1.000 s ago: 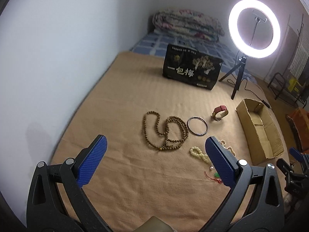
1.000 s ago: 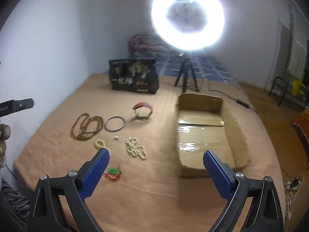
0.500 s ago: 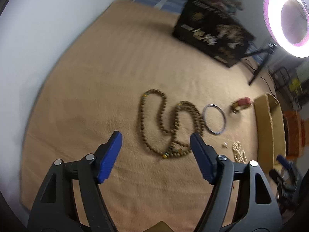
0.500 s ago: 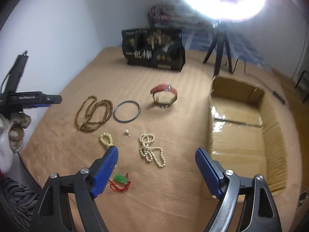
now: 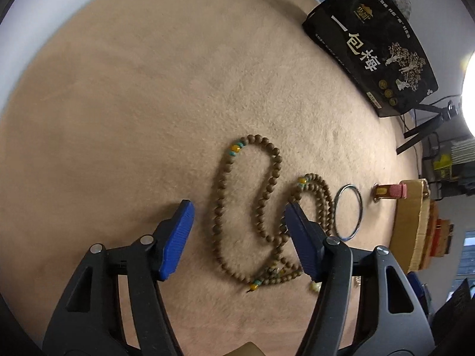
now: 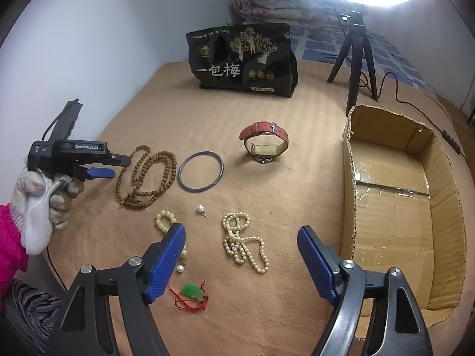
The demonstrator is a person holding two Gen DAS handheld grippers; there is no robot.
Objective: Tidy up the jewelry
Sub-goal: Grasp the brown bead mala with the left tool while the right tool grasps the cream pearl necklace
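Observation:
A long brown wooden bead necklace (image 5: 267, 213) lies looped on the tan blanket; it also shows in the right wrist view (image 6: 145, 175). My left gripper (image 5: 239, 218) is open just above it, jaws on either side of one loop. My right gripper (image 6: 242, 235) is open above a white pearl necklace (image 6: 243, 241). Around lie a metal bangle (image 6: 201, 171), a red-strap watch (image 6: 265, 142), a pale bead bracelet (image 6: 165, 220), a loose pearl stud (image 6: 201, 208) and a green pendant on red cord (image 6: 193, 292).
An open cardboard box (image 6: 445, 207) lies at the right. A black printed bag (image 6: 243, 59) stands at the back, with a ring-light tripod (image 6: 354, 50) beside it. A wall runs along the left edge of the blanket.
My left gripper has dropped down and forward to the brown bead necklace. My right gripper has moved in closer over the pearl necklace. Both stayed open.

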